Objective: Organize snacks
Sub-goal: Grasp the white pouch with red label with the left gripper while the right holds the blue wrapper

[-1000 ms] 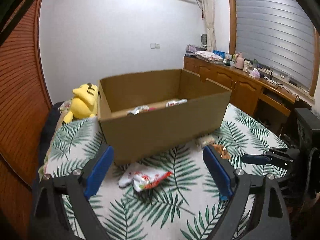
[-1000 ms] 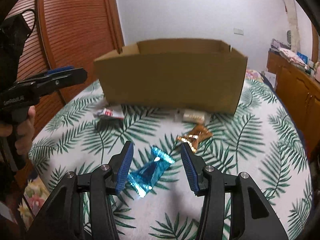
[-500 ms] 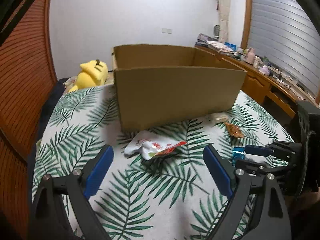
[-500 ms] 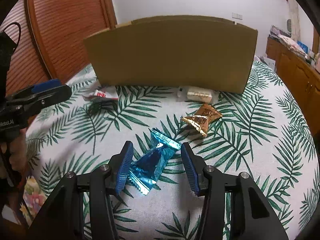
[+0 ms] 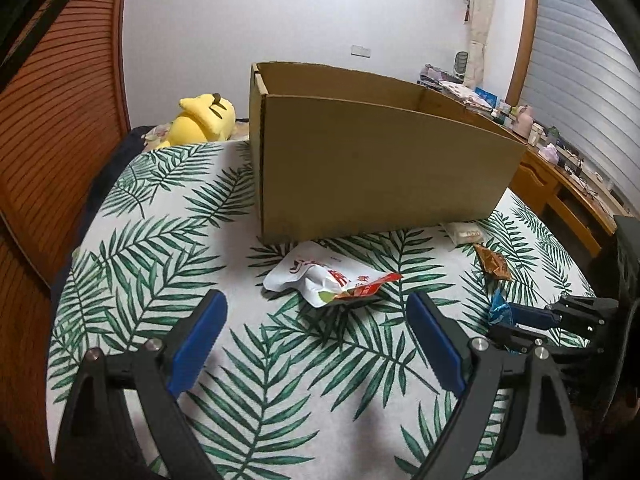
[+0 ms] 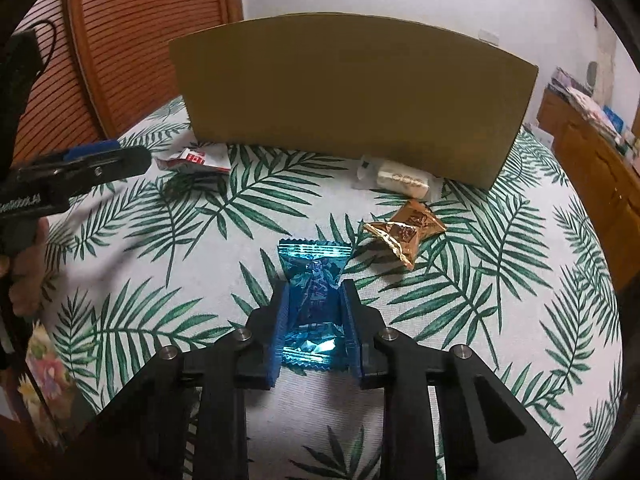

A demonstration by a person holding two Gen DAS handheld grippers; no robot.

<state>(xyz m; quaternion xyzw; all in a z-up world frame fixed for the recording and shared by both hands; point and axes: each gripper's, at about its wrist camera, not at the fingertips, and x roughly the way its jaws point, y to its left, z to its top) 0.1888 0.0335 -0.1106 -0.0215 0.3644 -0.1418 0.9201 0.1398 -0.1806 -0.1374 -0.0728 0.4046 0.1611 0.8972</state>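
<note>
My right gripper (image 6: 314,300) is shut on a shiny blue snack packet (image 6: 314,280) on the leaf-print cloth; it also shows in the left wrist view (image 5: 500,312). My left gripper (image 5: 316,328) is open and empty, just short of a white and red snack pouch (image 5: 328,276), which also shows in the right wrist view (image 6: 192,159). A gold wrapper (image 6: 404,230) and a small white packet (image 6: 400,179) lie near the open cardboard box (image 5: 376,168). The box's inside is hidden.
A yellow plush toy (image 5: 202,120) lies at the far left behind the box. A wooden cabinet (image 5: 560,184) with clutter runs along the right. A wooden slatted wall (image 5: 52,128) is on the left. My left gripper shows in the right wrist view (image 6: 80,168).
My right gripper has closed its fingers on the blue packet. My left gripper has dropped lower and closer to the white and red pouch, staying open.
</note>
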